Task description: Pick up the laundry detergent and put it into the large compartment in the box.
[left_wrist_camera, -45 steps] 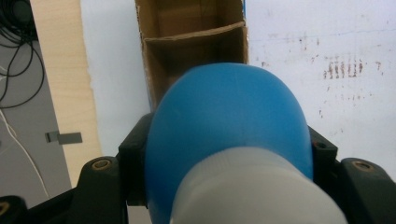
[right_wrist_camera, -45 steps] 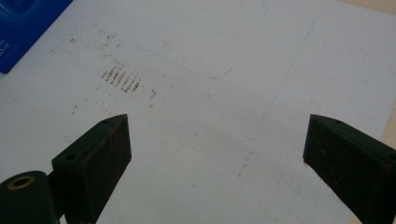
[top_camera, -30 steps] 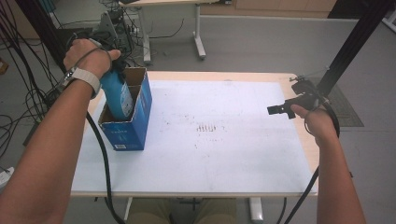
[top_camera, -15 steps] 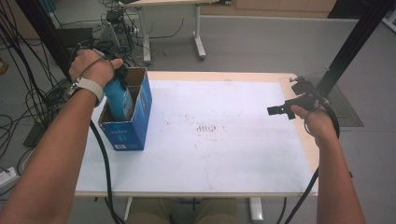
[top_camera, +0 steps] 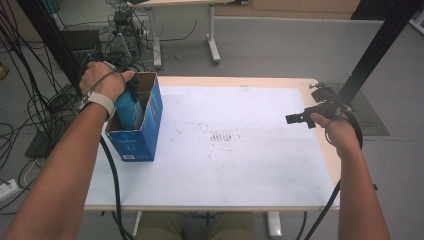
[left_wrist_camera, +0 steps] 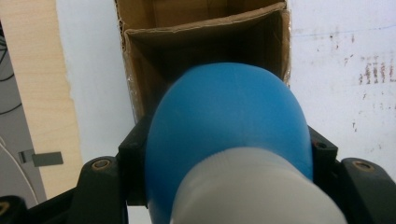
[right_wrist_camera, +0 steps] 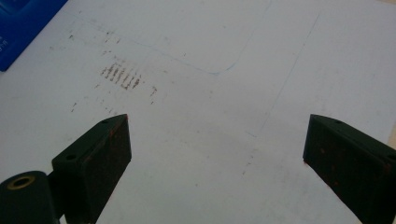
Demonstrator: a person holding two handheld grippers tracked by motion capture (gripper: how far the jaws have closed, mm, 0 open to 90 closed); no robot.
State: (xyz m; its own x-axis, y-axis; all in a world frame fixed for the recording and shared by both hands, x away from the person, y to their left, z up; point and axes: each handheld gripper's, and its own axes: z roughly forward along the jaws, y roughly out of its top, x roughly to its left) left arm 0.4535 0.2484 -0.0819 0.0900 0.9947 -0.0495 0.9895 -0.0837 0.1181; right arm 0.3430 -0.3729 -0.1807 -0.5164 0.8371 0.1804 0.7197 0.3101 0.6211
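A white sheet covers the pale wooden table (top_camera: 320, 150), bare apart from a patch of brown smudges (top_camera: 223, 137) near the middle of the frame; grey floor, cables and another desk fill the top of the high view.

At the left of the frame stands an open blue cardboard box (top_camera: 142, 132), and the blue bottle (top_camera: 127, 107) now sits lower in it than a second ago: the left hand has brought it down so that much of its body is below the rim. The left gripper (left_wrist_camera: 224, 154) is clamped on the bottle, its black jaws pressed against both sides just below the white cap (left_wrist_camera: 254, 191). In the left gripper view the bottle points into the near compartment of the box, with a cardboard divider (left_wrist_camera: 205, 29) beyond it. My reading is that the bottle is being packed and is most of the way in.

The fit looks snug: cardboard walls stand near the bottle on both sides, and the box sits close to the table's left edge, so a sideways push could tip or slide it.

The right gripper (right_wrist_camera: 217, 144) hovers at the right edge of the table with its jaws spread wide and nothing between them; the sheet below it is open.
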